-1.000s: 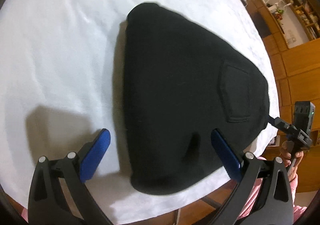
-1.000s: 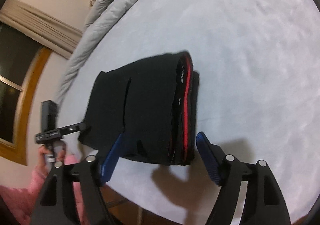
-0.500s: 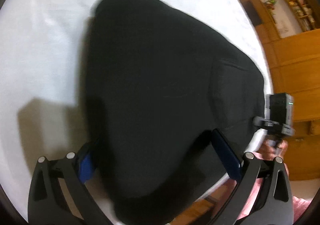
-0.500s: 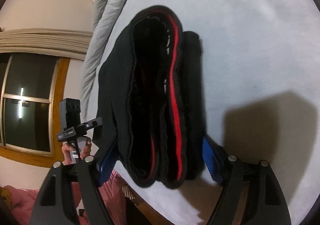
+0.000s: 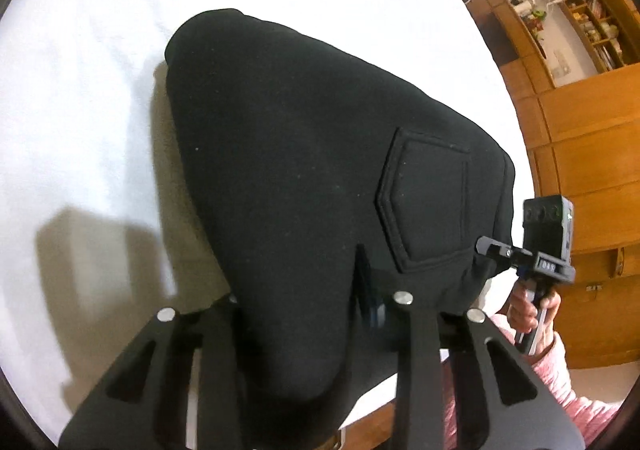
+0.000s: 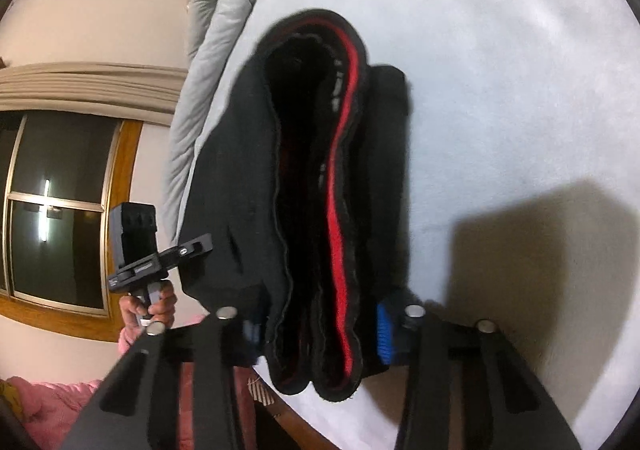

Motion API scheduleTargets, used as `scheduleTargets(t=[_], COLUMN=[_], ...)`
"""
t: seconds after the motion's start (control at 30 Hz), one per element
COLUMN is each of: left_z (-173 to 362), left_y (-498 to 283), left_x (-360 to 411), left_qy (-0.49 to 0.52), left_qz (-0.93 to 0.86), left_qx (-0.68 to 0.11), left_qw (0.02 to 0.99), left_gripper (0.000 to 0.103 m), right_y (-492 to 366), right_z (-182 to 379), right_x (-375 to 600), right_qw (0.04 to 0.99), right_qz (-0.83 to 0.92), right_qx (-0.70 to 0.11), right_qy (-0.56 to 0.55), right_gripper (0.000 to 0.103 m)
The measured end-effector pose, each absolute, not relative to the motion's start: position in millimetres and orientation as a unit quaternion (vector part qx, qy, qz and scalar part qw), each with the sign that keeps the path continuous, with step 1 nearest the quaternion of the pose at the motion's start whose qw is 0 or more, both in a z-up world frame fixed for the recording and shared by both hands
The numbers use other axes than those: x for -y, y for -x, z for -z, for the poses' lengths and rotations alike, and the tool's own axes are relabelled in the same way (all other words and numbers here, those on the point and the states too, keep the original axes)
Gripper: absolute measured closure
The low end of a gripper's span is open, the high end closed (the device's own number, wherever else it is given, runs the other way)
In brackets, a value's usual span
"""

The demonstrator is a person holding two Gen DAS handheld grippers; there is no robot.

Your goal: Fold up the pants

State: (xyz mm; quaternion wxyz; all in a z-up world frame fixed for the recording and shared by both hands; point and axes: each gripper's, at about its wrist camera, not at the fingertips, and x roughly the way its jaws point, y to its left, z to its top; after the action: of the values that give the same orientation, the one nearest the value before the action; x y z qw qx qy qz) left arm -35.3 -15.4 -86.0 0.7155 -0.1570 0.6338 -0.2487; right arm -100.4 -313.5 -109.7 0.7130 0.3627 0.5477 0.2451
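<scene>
Black folded pants (image 5: 300,150) lie on a white bed sheet (image 5: 80,90), back pocket (image 5: 428,202) facing up. My left gripper (image 5: 300,310) is closing on the near edge of the stack; fabric bunches between its jaws and hides the left pad. In the right wrist view the pants (image 6: 240,170) show their layered end with a red waistband stripe (image 6: 340,210). My right gripper (image 6: 316,326) is closing on that end, its blue pads (image 6: 383,330) against both sides of the layers. Each view shows the other gripper held in a hand (image 5: 536,306) at the pants' far corner.
The sheet's near edge drops to a wooden bed frame (image 5: 372,422). Wooden cabinets and shelves (image 5: 580,150) stand to the right. A grey duvet (image 6: 216,50) lies along the far side, with a window (image 6: 52,210) behind it. A pink sleeve (image 6: 52,402) is low in view.
Both grippers moved in over the pants' edges, and their wide jaws narrowed onto the fabric. The right gripper sank toward the waistband end.
</scene>
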Motion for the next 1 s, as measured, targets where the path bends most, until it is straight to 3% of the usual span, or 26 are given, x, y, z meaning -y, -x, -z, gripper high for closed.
scheduleTargets(t=[0.33,0.63,1.0], left_z=[46.4,7.1,34.7], left_y=[18.9,-41.3,-112.1], left_x=[3.4,46.8,37.5], left_qy=[0.201,0.184,0.155], left_qz=[0.269,0.284,0.253], left_qx=[-0.581,-0.522,-0.522], left_qw=[0.742,0.783,0.8], left_gripper=[0.085,0.085,0.085], right_y=[102.2,57.4,-39.0], right_z=[41.0,-7.5,26.6], right_x=[307.7,337.7,352.9], right_qw=[0.765,0.812,0.816], right_qz=[-0.266,-0.251,-0.216], right_qx=[-0.489,-0.437,-0.452], right_qy=[-0.324,-0.293,-0.289], right_gripper=[0.069,0.069,0.069])
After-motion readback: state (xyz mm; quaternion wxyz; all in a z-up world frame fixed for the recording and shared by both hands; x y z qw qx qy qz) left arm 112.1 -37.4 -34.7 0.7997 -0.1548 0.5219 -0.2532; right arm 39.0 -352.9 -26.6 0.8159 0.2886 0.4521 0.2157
